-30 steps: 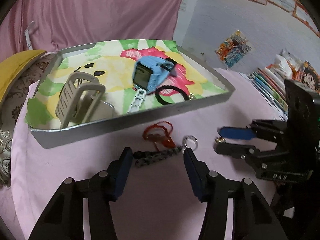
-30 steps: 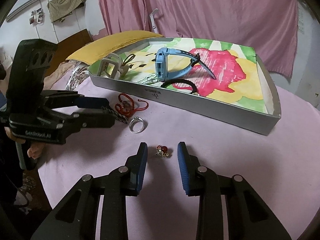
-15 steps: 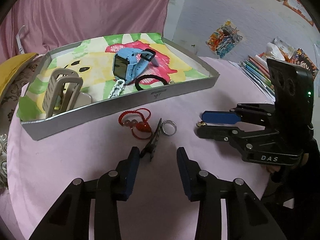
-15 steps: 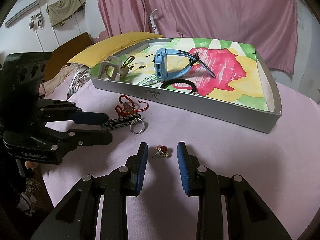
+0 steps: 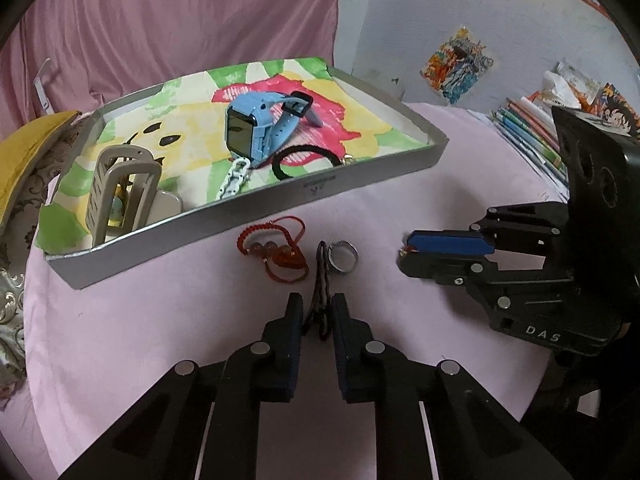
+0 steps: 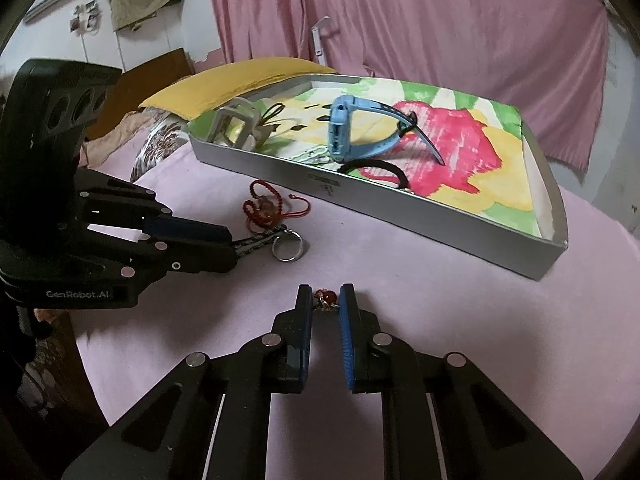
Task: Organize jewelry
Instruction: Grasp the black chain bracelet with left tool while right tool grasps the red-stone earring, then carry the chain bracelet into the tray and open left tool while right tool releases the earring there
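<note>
- Left gripper (image 5: pixel 316 314): jaws nearly shut on braided keychain strap (image 5: pixel 321 280), soft and limp; ring (image 5: pixel 341 255) end on worktop (image 5: pixel 160 340).
- Right gripper (image 6: pixel 325 304): jaws narrowed around small red charm (image 6: pixel 326 299), light, slippery; firm contact unclear.
- Tray (image 6: pixel 440 216) near behind both.

Round bench (image 5: pixel 160 340) under pale pink cloth. On it: shallow grey rectangular tray (image 5: pixel 248 216) with a painted paper liner, toward the far side. Just in front of the tray: red beaded cord bracelet (image 5: pixel 276 252); beside it a dark braided strap (image 5: pixel 322 276) with silver ring (image 5: pixel 342 256). Farther from the tray: small red-and-gold trinket (image 6: pixel 326 300).
</note>
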The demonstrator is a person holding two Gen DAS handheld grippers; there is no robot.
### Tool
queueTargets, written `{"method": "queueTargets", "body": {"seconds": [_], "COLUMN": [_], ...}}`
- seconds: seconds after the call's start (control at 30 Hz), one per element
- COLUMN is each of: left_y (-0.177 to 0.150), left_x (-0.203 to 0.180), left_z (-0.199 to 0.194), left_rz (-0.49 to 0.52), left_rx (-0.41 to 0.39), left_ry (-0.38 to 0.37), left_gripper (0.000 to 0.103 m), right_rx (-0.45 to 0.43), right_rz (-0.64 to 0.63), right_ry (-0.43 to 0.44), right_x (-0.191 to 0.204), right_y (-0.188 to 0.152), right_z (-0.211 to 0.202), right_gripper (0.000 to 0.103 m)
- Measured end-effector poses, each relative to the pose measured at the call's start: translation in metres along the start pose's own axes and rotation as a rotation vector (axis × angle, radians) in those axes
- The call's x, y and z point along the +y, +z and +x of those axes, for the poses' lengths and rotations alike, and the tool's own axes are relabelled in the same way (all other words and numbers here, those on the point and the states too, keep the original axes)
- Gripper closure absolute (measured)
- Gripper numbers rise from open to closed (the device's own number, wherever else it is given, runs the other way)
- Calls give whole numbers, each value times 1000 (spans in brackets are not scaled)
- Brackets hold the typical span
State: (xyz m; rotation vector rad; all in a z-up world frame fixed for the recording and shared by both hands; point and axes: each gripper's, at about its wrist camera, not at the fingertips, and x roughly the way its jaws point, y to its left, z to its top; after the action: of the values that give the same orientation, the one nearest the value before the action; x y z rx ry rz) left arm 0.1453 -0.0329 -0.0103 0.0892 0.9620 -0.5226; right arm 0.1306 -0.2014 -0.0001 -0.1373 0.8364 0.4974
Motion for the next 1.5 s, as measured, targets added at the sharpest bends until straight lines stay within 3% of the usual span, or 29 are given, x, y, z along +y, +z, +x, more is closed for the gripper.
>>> {"method": "queueTargets", "body": {"seconds": [0.13,0.4,0.7,0.87,1.13,1.5], "left_y": [-5,-13,2,19,41,53], "left_x": [1,-13,-4,0,8,17], "left_z": [-4,-34,-63,-61,-47,-9], "left_rz": [-54,-97,-160,-158,-174,-197], "left_rx": [-12,-187,-487,-558,-572,-387], "left_ry": [-21,-3,101,161,187,197], "left_gripper": [90,91,91,91,91,91], "right_rx": [-57,-239,-470,-541,-488,-269], "right_rz": [16,45,80,54,89,202], "right_ry": [-25,-82,-166,-207,-202,-138], "right_x": [-2,-6,-13,-10,-19,-46], "right_y": [-1,10,32,42,51,51], "right_z": [-13,-44,-68,-68,-45,1], "right_gripper": [91,91,91,91,91,91]}}
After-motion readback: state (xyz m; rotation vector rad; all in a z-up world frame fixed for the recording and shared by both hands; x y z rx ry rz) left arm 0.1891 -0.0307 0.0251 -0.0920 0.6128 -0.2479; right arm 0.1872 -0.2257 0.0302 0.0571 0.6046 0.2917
